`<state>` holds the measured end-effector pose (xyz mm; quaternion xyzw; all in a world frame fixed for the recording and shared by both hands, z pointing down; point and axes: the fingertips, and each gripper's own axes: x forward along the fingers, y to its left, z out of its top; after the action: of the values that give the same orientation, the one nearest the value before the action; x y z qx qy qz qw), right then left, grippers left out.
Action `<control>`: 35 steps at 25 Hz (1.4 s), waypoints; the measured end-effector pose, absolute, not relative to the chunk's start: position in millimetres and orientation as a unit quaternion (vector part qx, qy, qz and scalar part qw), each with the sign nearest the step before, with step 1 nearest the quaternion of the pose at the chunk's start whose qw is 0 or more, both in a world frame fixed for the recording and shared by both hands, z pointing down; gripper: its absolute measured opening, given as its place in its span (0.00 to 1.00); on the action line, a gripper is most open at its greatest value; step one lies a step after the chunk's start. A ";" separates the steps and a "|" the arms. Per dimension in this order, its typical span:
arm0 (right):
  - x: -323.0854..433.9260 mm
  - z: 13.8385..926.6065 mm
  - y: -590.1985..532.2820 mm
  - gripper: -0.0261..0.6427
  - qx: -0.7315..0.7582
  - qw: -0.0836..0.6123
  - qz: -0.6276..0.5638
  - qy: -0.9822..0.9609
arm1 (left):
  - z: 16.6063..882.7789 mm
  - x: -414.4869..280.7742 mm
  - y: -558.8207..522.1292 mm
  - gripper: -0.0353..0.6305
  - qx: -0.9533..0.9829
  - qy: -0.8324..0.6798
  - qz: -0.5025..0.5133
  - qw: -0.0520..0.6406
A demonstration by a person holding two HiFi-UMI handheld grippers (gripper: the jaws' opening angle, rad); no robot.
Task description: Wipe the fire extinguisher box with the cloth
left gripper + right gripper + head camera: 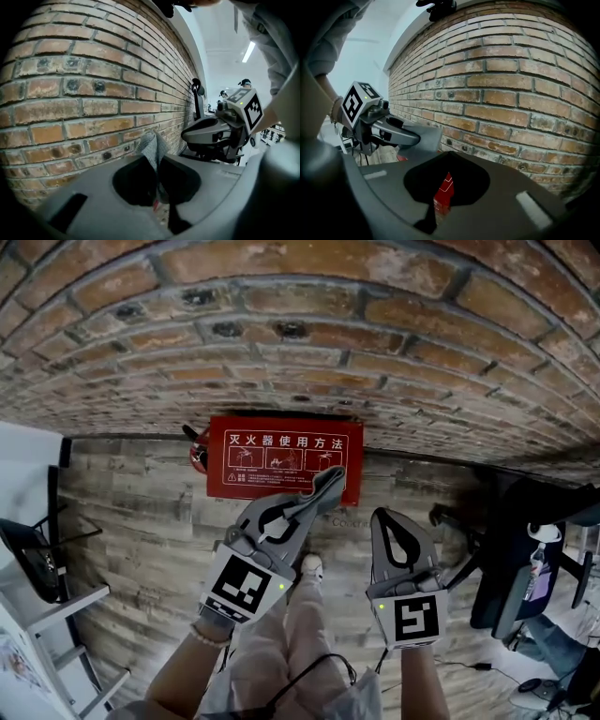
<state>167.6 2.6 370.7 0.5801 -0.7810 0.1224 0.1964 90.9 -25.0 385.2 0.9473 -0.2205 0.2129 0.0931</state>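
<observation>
A red fire extinguisher box [281, 470] with white print stands on the wood floor against the brick wall. My left gripper [317, 493] is shut on a grey cloth [330, 482], which hangs in front of the box's lower right part. In the left gripper view the cloth [152, 149] sticks up between the closed jaws of that gripper [157, 161]. To its right, my right gripper [388, 519] is shut and holds nothing, a little short of the box. A strip of the red box [443, 191] shows through the right gripper's [449, 153] jaw opening.
The brick wall [300, 343] rises behind the box. A red extinguisher [198, 454] peeks out at the box's left end. A black office chair [525, 559] stands at the right and a white frame [56, 606] at the left. The person's shoe [311, 566] is below the box.
</observation>
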 end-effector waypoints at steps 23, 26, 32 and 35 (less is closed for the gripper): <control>209.3 396.1 -6.4 0.05 0.598 0.199 0.132 -0.765 | 474.0 177.0 -84.7 0.07 0.943 -0.171 0.255 0.131; 210.6 402.2 -3.7 0.05 0.600 0.201 0.140 -0.762 | 490.5 180.7 -94.4 0.07 0.935 -0.180 0.273 0.139; 210.7 411.9 0.1 0.05 0.600 0.207 0.149 -0.758 | 519.1 190.7 -103.1 0.07 0.923 -0.169 0.310 0.153; 210.9 414.2 -0.2 0.05 0.602 0.207 0.153 -0.756 | 531.8 192.5 -105.6 0.07 0.917 -0.166 0.324 0.163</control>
<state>210.9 -0.2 414.2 0.6019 -0.7561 0.1529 0.2066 192.5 -105.6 531.8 0.9168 -0.1664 0.3241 0.1634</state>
